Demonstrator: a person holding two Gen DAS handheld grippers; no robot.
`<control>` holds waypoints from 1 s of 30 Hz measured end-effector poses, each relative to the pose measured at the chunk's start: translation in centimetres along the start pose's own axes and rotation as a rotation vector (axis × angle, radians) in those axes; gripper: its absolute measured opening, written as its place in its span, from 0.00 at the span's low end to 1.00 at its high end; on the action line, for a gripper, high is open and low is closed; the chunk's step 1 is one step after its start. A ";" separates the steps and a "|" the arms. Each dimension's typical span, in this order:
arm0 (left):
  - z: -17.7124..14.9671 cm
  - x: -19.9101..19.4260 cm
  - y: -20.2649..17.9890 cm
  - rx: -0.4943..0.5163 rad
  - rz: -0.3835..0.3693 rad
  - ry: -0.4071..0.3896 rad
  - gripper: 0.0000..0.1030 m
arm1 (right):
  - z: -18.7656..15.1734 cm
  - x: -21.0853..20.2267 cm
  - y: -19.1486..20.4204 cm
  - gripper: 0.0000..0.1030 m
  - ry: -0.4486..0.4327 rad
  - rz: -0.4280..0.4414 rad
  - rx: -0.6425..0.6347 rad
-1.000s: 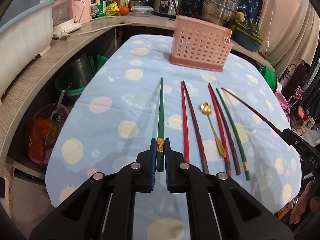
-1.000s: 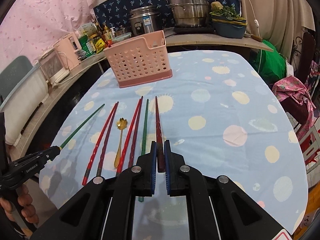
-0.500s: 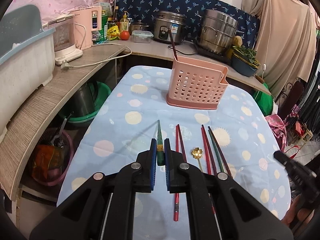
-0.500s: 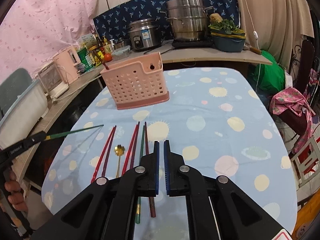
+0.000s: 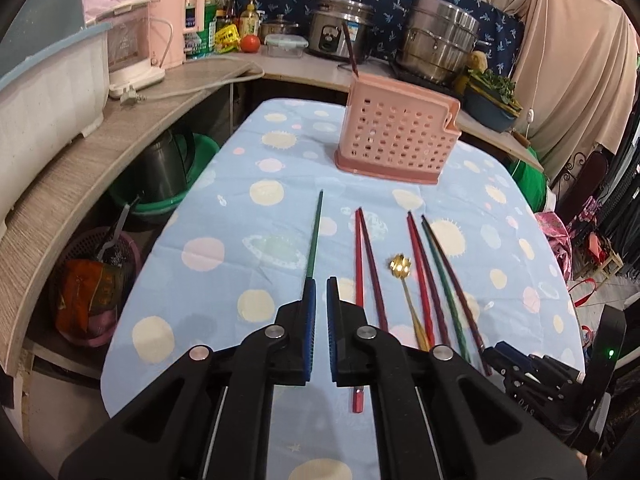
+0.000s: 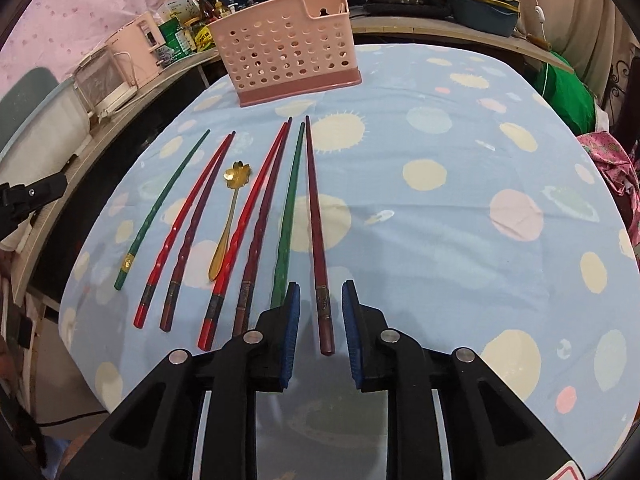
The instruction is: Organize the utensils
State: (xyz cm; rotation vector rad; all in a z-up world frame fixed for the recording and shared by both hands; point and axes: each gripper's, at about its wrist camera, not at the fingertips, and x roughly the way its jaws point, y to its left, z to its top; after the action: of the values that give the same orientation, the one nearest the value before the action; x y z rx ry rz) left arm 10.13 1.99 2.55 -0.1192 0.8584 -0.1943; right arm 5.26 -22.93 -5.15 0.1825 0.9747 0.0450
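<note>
Several red, maroon and green chopsticks and a gold spoon (image 6: 230, 216) lie in a row on the blue spotted tablecloth (image 6: 440, 216). A pink perforated utensil basket (image 6: 286, 54) stands behind them, with one dark chopstick (image 5: 351, 53) upright in it. My right gripper (image 6: 319, 300) is open, low over the table, its pads either side of the butt of a maroon chopstick (image 6: 316, 216). My left gripper (image 5: 319, 292) is slightly open and empty. The leftmost green chopstick (image 5: 314, 236) lies on the cloth just ahead of it; it also shows in the right wrist view (image 6: 160, 208).
A curved wooden counter (image 5: 80, 152) runs along the left and back with a pink kettle (image 5: 176, 30), rice cooker (image 5: 340, 34) and steel pots (image 5: 440, 40). Bins and a basket sit under the counter. The table's front edge is near both grippers.
The left gripper has set the green chopstick down on the cloth and let go. The right gripper dropped low over the table and opened around the maroon chopstick's end.
</note>
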 end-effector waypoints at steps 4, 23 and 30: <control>-2.3 2.0 0.5 0.013 0.012 0.061 0.19 | -0.7 0.6 0.1 0.10 0.004 -0.016 -0.015; -5.7 6.7 1.6 0.023 -0.003 0.127 0.07 | -0.9 0.3 0.3 0.07 0.001 -0.029 -0.020; -5.6 5.6 1.5 0.020 -0.002 0.122 0.07 | -0.8 -1.1 0.5 0.07 -0.030 -0.027 -0.020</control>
State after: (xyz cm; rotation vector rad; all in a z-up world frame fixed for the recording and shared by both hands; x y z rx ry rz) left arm 9.67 2.11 -5.48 -0.0907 0.9773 -0.2138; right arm 4.03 -22.47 -4.61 0.1509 0.9460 0.0274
